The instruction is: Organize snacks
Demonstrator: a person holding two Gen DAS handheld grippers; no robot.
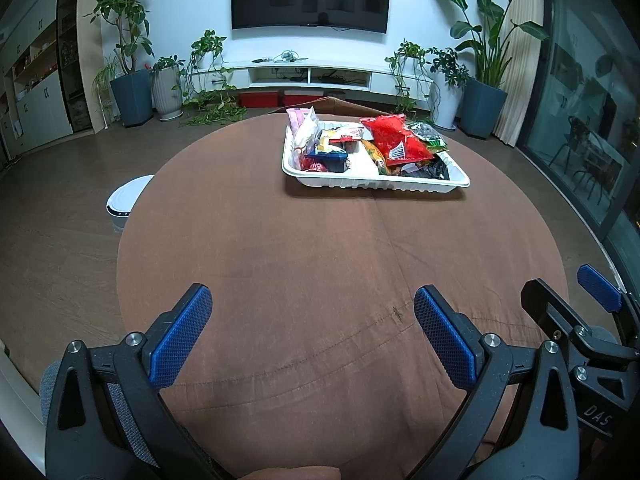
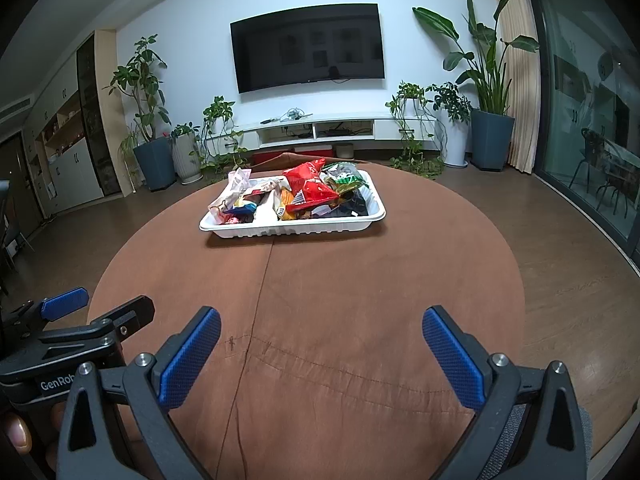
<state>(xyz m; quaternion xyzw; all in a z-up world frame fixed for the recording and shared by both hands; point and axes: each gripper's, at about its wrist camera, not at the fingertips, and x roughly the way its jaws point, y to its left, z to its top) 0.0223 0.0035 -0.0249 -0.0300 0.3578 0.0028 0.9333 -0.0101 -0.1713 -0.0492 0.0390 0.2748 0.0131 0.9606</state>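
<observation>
A white plastic tray (image 1: 376,184) sits at the far side of the round brown-clothed table (image 1: 320,260), filled with several snack packets. A red bag (image 1: 396,140) lies on top; a pink-white packet (image 1: 304,124) stands at its left end. The tray (image 2: 292,230) and red bag (image 2: 310,188) also show in the right wrist view. My left gripper (image 1: 312,316) is open and empty, near the table's front edge. My right gripper (image 2: 320,336) is open and empty, beside the left one. The right gripper also shows at the lower right of the left wrist view (image 1: 568,292).
The table (image 2: 320,300) stands in a living room with a wall TV (image 2: 308,46), a low white cabinet (image 2: 320,130) and potted plants (image 2: 486,100). A white round bin (image 1: 128,200) stands on the floor left of the table. Glass doors (image 2: 592,120) are at the right.
</observation>
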